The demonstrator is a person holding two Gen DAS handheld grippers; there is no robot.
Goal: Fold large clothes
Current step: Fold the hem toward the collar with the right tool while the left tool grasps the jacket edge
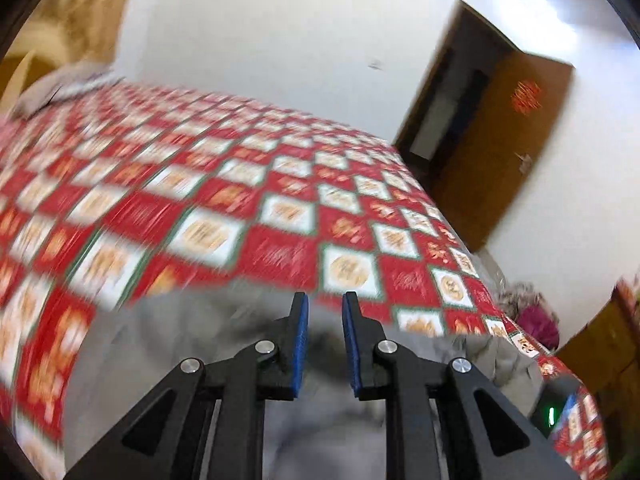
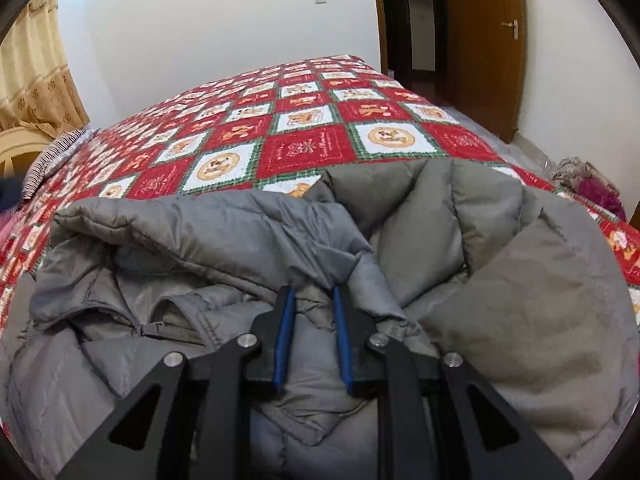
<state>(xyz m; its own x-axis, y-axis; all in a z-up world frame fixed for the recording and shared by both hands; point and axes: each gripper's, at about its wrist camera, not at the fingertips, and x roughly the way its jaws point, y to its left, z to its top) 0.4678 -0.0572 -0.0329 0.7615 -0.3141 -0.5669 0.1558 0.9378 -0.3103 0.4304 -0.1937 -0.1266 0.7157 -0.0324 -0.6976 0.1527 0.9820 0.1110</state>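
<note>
Lying crumpled on the bed [image 2: 304, 120] (red checked quilt), the grey puffer jacket [image 2: 500, 300] fills the near edge. Right gripper [image 2: 313, 296] jaws clench a jacket fold. Left gripper [image 1: 325, 300] jaws stand released above the jacket, nothing between them.

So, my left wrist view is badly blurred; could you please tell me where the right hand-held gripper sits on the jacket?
Observer: The right hand-held gripper straddles a raised ridge of the grey jacket, near its middle.
Operator: Thank you. Is the jacket lying flat?
Observer: No, it is crumpled in deep folds on the near part of the checked bedspread.
Operator: Is that ridge pinched?
Observer: Fabric lies between the fingers, but I cannot tell whether the pads press on it.
</note>
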